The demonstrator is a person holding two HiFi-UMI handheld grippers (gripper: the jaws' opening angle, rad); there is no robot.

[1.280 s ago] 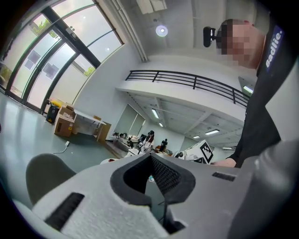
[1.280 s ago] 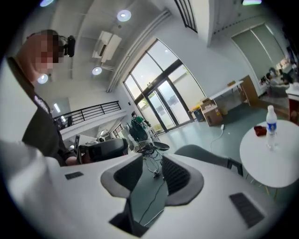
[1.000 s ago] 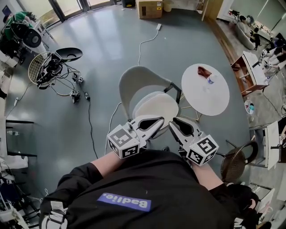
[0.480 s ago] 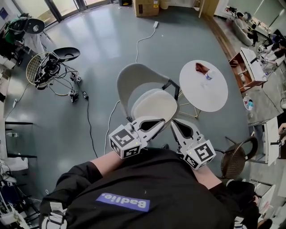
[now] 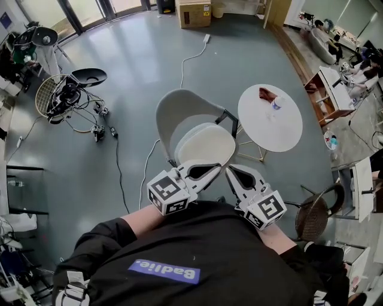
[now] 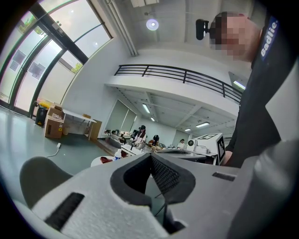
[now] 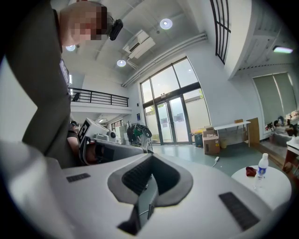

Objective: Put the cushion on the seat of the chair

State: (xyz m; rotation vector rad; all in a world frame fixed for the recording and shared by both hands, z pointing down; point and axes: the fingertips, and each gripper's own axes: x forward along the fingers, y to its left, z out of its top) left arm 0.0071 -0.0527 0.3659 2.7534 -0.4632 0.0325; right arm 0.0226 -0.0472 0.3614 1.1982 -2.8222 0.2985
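— Grey floor point(image 5: 137, 54) all round, by the look of it. What stands on it?

— One pale chair point(image 5: 179, 107), straight ahead of the left hand-held gripper point(image 5: 215, 168) and the right hand-held gripper point(image 5: 229, 171), with its curved back on the side away from them. Ahead of the right one and out to its right stands a round white desk point(image 5: 281, 128).

— And the cushion?

— That cream cushion point(image 5: 203, 143) lies flat on the chair's seat, just beyond both sets of tips. From above, the tips come up to its near edge. Whether they touch it, I cannot tell from that view.

— How do the jaws stand?

— On the left hand-held gripper the pads meet at the tips, with nothing between them. The right one's jaws have just been closing and now meet as well, also on nothing.

— Which way do the two point?

— Both angle inward toward each other, so their tips sit close together. Their marker cubes lie back against the person's black top point(image 5: 197, 257).

— Anything on the desk?

— A small bottle point(image 5: 276, 104) and a red thing point(image 5: 267, 94), just beside each other near its far edge.

— And further off?

— A cardboard box point(image 5: 191, 12) stands far ahead of both, and cables point(image 5: 116, 149) trail over the floor out to the left hand-held gripper's left.
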